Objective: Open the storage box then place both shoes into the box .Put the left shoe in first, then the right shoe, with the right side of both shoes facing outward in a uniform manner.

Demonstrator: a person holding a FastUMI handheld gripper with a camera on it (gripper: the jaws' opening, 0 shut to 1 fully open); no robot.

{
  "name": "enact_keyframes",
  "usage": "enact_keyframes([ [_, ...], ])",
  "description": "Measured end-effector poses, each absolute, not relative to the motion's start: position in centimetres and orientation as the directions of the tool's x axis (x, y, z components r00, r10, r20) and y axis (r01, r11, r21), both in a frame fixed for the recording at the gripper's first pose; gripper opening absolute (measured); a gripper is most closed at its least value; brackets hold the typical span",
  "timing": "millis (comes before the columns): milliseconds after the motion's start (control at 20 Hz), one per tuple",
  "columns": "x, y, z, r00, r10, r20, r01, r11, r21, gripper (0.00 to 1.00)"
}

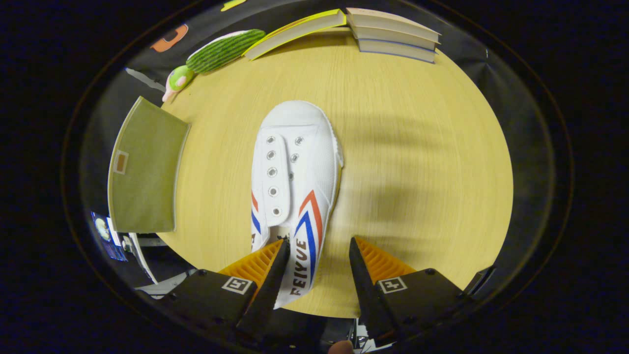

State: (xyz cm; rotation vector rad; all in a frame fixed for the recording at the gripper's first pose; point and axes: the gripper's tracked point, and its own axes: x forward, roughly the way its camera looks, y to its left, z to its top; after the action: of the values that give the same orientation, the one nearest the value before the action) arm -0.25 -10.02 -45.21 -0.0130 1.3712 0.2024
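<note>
Fingers of the gripper (318, 250) stand partly open over the white shoe's (295, 187) heel side wall; the left finger is at its collar, the right one clear of it. Olive storage box (145, 172) sits left of the shoe on the round wooden table (417, 172), its contents hidden.

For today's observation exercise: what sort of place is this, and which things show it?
Probably a staged tabletop booth, not a lived-in room: a round wooden table holds a shoe, stacked books and a plush toy. The gripper has its jaws open around the shoe's heel.
</note>
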Motion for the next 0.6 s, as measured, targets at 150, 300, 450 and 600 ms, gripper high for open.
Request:
enact_keyframes([
  [150, 0.1, -9.5, -45.3, 0.153, 0.148, -0.977, -0.186, 0.975, 0.119, 0.76],
  [300, -0.2, -8.8, -44.9, 0.118, 0.212, -0.97, -0.108, 0.974, 0.199, 0.45],
  [450, 0.1, -9.3, -44.9, 0.123, 0.259, -0.958, -0.038, 0.966, 0.256, 0.23],
  [600, -0.5, -8.2, -44.1, 0.129, 0.344, -0.93, 0.063, 0.933, 0.354, 0.09],
])
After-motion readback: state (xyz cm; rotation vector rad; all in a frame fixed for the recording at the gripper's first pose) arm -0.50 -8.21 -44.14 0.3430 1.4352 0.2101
